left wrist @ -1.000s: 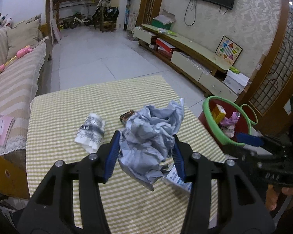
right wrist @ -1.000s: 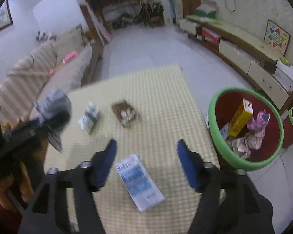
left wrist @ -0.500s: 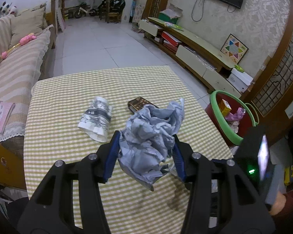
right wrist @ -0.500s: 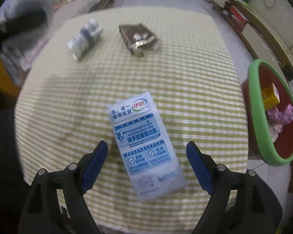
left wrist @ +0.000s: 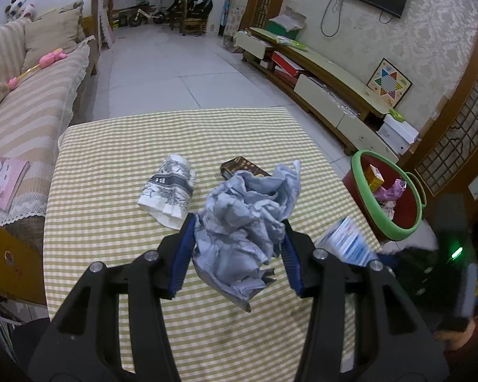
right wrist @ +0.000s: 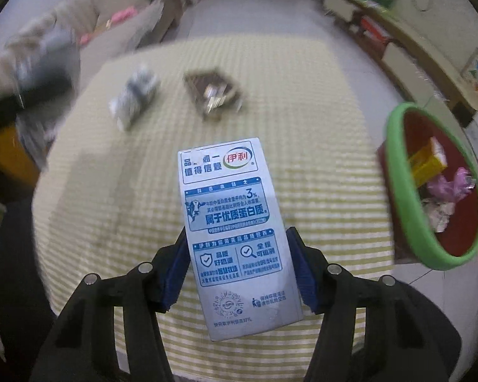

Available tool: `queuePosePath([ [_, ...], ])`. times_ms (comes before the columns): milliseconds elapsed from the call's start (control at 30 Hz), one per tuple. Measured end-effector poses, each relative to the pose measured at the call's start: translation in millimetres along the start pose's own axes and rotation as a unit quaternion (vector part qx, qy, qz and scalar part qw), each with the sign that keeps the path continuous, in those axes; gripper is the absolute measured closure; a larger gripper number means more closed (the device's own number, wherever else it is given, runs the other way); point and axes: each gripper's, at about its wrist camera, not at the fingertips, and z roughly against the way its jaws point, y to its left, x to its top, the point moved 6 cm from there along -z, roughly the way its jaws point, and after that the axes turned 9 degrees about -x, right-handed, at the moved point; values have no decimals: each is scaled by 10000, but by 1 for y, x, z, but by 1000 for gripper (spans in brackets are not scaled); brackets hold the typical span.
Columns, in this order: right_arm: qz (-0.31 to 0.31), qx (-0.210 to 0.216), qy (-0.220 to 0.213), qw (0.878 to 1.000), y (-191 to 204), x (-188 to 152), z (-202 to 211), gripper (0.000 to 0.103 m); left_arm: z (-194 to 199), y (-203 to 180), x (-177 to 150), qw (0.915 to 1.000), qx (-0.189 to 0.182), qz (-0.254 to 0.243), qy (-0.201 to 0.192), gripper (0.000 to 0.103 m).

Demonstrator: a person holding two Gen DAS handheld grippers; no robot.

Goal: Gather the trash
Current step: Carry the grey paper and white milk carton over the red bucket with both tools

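Note:
My left gripper (left wrist: 237,251) is shut on a crumpled grey-blue paper wad (left wrist: 248,213) and holds it above the checked table (left wrist: 111,159). My right gripper (right wrist: 239,264) is shut on a white and blue milk carton (right wrist: 232,222), lifted a little off the table (right wrist: 318,146); the carton also shows in the left wrist view (left wrist: 347,238). A white and black rolled wrapper (left wrist: 169,191) and a brown packet (left wrist: 239,167) lie on the table farther out. They show blurred in the right wrist view, wrapper (right wrist: 133,95) and packet (right wrist: 215,94).
A red bin with a green rim (left wrist: 366,203) holding trash stands on the floor right of the table, also in the right wrist view (right wrist: 401,187). A striped sofa (left wrist: 19,121) runs along the left. A low TV cabinet (left wrist: 328,86) lines the right wall.
My right gripper has come down over the milk carton, closed on it and lifted it. My left gripper still holds the paper wad and has shifted slightly.

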Motion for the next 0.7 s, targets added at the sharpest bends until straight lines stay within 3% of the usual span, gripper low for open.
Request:
queuePosePath([
  [333,-1125,-149,-1010,9884,-59,36,64,46,-10,-28,3,9995,-196,-247,61,56],
  [700,-1485,-303,-1334,9794,-105,44,88,46,-31,-76,22,9971,-488,-575,85,56],
])
